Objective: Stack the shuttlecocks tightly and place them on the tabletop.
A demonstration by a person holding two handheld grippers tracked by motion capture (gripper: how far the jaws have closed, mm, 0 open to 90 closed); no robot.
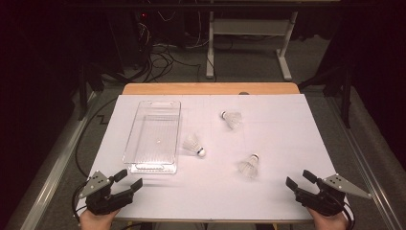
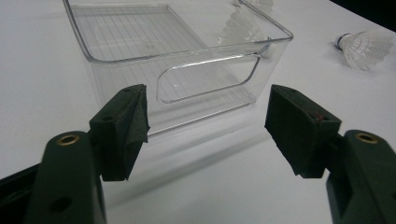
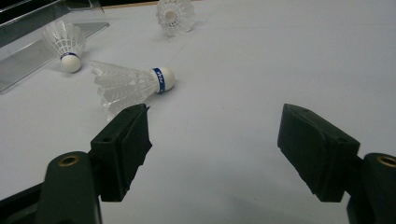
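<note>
Revealing shuttlecock's (image 3: 133, 84) blue band close-up.

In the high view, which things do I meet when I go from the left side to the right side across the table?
Left gripper → clear bin → shuttlecock beside the bin → far shuttlecock → near shuttlecock → right gripper.

The nearest shuttlecock (image 3: 133, 84) wears a blue band; its lettering is unreadable.
</note>
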